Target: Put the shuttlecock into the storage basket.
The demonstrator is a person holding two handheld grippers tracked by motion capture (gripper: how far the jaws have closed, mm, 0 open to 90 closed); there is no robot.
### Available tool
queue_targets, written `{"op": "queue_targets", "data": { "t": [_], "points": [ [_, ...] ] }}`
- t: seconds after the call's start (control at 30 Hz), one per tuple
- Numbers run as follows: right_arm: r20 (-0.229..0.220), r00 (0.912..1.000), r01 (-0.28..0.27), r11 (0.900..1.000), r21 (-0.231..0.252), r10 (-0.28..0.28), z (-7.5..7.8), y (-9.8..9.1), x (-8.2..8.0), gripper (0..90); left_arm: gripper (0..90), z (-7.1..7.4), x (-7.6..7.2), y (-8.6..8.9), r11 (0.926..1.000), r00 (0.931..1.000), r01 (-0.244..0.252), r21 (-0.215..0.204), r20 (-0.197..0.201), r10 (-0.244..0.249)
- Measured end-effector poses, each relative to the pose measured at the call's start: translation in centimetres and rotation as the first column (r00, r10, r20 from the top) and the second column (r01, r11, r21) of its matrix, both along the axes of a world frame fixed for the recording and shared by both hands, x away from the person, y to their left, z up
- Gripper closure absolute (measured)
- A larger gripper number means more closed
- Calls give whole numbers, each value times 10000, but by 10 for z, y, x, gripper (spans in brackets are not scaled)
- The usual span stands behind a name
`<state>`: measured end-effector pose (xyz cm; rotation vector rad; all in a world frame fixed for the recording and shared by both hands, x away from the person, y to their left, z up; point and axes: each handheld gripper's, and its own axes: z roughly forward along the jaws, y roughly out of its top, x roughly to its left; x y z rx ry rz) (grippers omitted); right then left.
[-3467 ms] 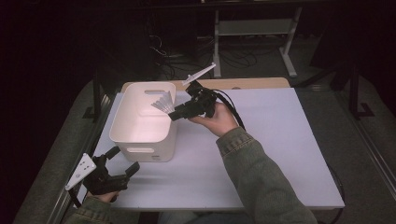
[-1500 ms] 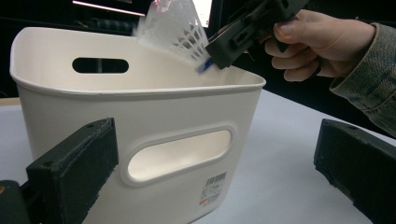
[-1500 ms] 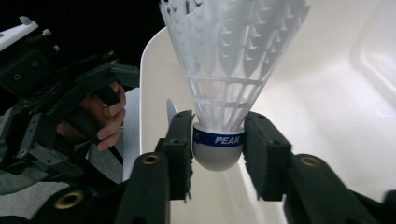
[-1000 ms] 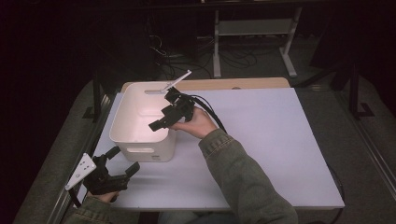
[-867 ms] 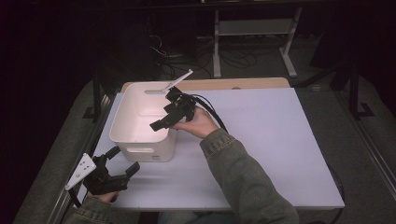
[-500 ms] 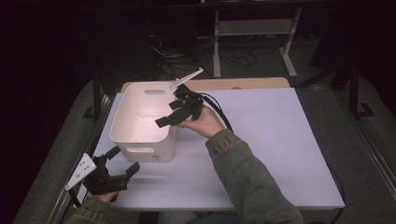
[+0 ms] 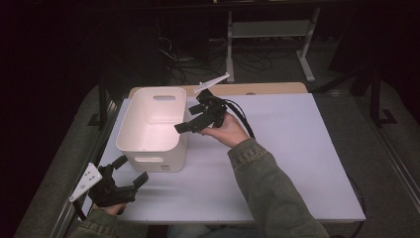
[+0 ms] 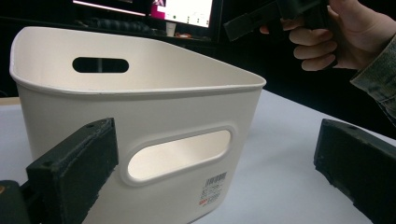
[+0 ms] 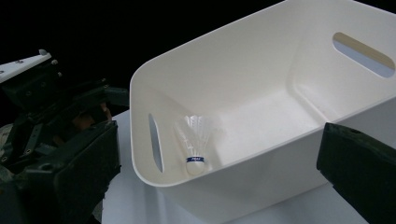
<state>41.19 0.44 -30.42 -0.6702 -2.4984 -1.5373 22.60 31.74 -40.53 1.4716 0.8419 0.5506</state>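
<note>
Two grippers, one bin. From the high view I see my right gripper (image 7: pixel 198 120) hovering at the white bin's (image 7: pixel 130 126) 3 o'clock rim, jaws apart and empty; my left gripper (image 7: pixel 125 174) waits near the bin's 6 o'clock end, also spread, holding nothing. In the left gripper view the bin's handle slot sits straight ahead. In the right gripper view the shuttlecock (image 9: pixel 194 141) stands cork-down on the bin floor — at 12 o'clock between my jaws, long axis upright. The right hand is nearer.
</note>
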Motion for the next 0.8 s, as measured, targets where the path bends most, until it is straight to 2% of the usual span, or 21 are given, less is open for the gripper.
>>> {"op": "queue_targets", "data": {
  "t": [0.07, 0.27, 0.5, 0.6, 0.7, 0.8],
  "points": [
    [17, 10000, 83, 9999, 106, -83, -1, -5, -1, 0, 0, 0, 0, 0, 10000, 10000, 18, 13, 41, -18],
    [116, 9998, 134, 9999, -40, -134, -5, -16, -7, 0, 0, 0, 0, 0, 10000, 10000, 9, 24, 35, -9],
    [153, 9995, 267, 9995, 144, -269, -12, -32, -10, 0, 0, 0, 1, -1, 10000, 10000, 31, 26, 49, -31],
    [143, 9990, 415, 9986, 342, -420, -16, -40, -10, 0, 0, 0, 1, -1, 10000, 10000, 32, 41, 48, -33],
    [-11, 9991, 431, 9956, 836, -432, -18, -48, -10, 0, 0, 0, 0, -1, 10000, 10000, 12, 3, -7, -12],
    [-10, 9982, 600, 9946, 848, -601, -19, -54, -10, 0, 0, 0, 0, -1, 10000, 10000, 33, 76, 5, -33]
  ]
}}
